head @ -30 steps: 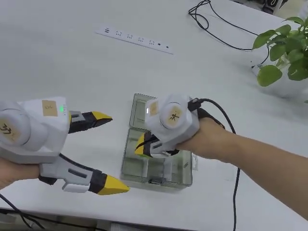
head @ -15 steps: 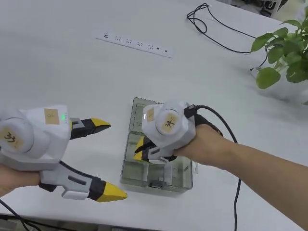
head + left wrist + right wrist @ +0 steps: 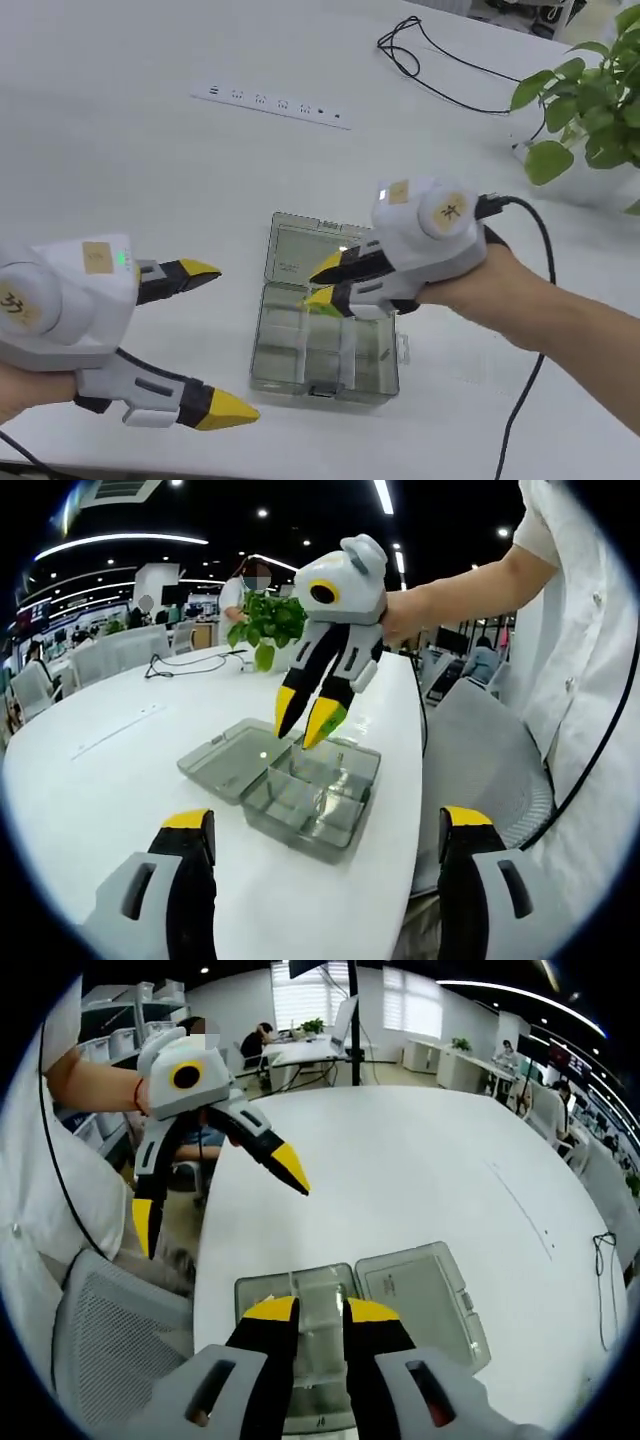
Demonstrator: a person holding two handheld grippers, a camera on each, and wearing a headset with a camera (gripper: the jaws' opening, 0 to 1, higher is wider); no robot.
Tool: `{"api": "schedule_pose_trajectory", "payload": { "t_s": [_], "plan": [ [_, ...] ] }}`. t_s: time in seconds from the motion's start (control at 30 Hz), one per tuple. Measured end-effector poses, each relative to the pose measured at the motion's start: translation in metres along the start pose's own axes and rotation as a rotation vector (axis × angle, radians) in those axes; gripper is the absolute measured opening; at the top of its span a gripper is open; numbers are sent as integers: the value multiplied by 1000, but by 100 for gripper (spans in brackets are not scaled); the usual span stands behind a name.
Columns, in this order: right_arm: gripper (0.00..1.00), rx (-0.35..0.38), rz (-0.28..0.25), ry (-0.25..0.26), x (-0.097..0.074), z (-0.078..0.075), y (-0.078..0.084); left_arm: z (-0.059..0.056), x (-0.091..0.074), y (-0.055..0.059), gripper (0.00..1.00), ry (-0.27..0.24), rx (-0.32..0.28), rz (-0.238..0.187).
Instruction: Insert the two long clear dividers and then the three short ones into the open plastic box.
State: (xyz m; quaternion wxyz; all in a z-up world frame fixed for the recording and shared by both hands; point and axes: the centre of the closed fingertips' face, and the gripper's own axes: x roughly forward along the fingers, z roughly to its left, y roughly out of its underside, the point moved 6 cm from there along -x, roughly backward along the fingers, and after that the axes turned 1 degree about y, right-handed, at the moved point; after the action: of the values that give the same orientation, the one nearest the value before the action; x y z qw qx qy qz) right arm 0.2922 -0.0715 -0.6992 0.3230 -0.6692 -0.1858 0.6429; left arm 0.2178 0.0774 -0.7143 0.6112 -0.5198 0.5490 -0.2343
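Your left gripper (image 3: 212,338) hangs left of the box (image 3: 275,352), well apart from it, jaws spread wide and empty. I read that as parked out of the way, ready to steady the box if it slides on the table (image 3: 150,180). Your right gripper (image 3: 322,283) hovers over the far part of the base, near the hinge, tips pointing down and left and not touching the plastic. Its jaws are close together with a slim gap. A clear piece would barely show there, so I cannot tell if anything is pinched or if it is let go. The narrow jaws suit handling thin strips edge-on, and the steep angle lets you drop straight into the slots. The box sits near your edge of the table with the lid (image 3: 300,250) flat on the far side, so the base is open from above and nothing blocks the right gripper. Dividers (image 3: 345,345) already show in the base as clear walls splitting it into compartments, both lengthwise and across. The exact count is too hard to read through clear plastic. In the left gripper view the compartments look regular, so my guess is the task is late. From here, check that each wall is seated fully down. The risk is a short one riding high or tilted in its slot, or the light box skidding if you press off-centre.
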Motion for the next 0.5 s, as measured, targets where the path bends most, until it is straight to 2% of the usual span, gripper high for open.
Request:
{"api": "schedule_pose_trajectory", "payload": {
  "t_s": [0.13,0.23,0.37,0.5],
  "plan": [
    [23,18,-3,28,-22,-7,14,-1,-1,-1,95,-5,-1,0],
    [27,27,19,45,-36,-12,31,-2,-1,-1,95,-6,-6,0],
    [30,52,66,71,-57,-19,61,-3,-1,-1,95,-10,-7,3],
    [34,57,135,69,-68,-22,90,-4,-2,-2,94,-16,-9,-1]
  ]
}}
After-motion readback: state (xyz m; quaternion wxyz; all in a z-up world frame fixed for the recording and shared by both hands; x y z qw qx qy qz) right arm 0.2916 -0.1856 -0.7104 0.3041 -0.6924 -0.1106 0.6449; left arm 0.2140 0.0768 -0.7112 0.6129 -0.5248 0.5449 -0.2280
